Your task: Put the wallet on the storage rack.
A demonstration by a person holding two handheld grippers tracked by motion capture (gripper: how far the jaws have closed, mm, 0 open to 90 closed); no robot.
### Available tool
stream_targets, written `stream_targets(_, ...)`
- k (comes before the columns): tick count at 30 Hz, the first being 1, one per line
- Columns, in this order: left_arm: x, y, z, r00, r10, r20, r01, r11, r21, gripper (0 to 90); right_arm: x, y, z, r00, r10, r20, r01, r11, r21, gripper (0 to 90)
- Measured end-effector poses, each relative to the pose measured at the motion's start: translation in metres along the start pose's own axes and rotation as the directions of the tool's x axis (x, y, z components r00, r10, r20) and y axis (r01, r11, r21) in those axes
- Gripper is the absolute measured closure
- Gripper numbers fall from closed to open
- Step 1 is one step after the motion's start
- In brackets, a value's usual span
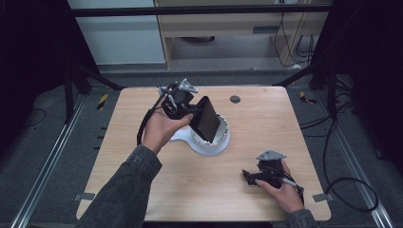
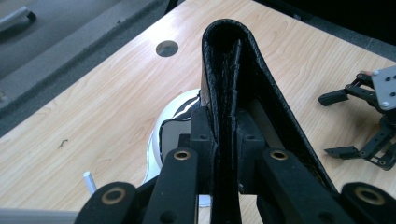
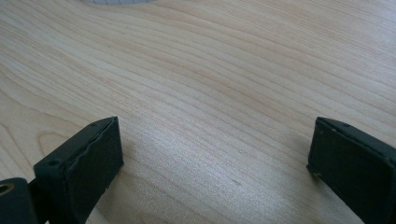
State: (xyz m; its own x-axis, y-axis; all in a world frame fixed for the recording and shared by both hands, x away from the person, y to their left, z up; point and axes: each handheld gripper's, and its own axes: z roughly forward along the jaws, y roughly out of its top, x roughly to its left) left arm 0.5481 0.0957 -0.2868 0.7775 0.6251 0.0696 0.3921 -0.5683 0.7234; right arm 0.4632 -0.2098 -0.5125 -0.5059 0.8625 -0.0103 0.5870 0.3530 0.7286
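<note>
Held up in the person's left hand (image 1: 159, 127), the left gripper (image 1: 190, 111) has its jaws pressed together on a black wallet (image 1: 206, 118), a folded leather-like case pinched by one flap so that it tilts above the middle of the table. Around it, going from largest to smallest: a light wooden table (image 1: 266, 128) with rounded corners stands on a grey floor between metal rails, with dark curtains at both sides; a white stand with a round ribbed ring (image 1: 219, 140) sits near the table's centre, directly under and partly hidden by the wallet; a small dark round hole (image 1: 235, 99) lies toward the far edge, well apart from the stand. In the left gripper view the wallet's (image 2: 243, 88) folded spine rises between the jaws and blocks most of the white stand (image 2: 161, 140) behind it. Near the table's right front corner, the right gripper (image 1: 248, 176) rests low over bare wood in the person's right hand (image 1: 285, 192), its jaws spread wide with nothing between them.
</note>
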Motion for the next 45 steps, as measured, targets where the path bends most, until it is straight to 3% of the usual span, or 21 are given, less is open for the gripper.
stream_targets(11,0.002,-0.005,0.029,0.9996,-0.023,0.018,0.022,0.9992,0.032,80.7,0.0,0.0,0.0,1.0,0.002,0.0,-0.002,1.0,-0.001,3.2)
stream_targets(30,0.015,-0.005,0.043,0.9972,-0.069,0.03,0.068,0.9973,0.029,79.1,0.001,0.0,0.0,1.0,0.002,-0.001,-0.002,1.0,-0.001,3.2)
stream_targets(36,0.015,-0.004,0.042,0.9985,-0.054,0.006,0.054,0.9983,0.02,74.9,0.001,0.0,0.0,1.0,0.0,0.0,0.0,1.0,-0.001,3.2)
stream_targets(45,0.018,-0.004,0.028,0.9978,-0.058,-0.032,0.057,0.9976,-0.039,64.7,0.001,0.0,0.0,1.0,0.002,-0.001,-0.002,1.0,0.0,3.2)
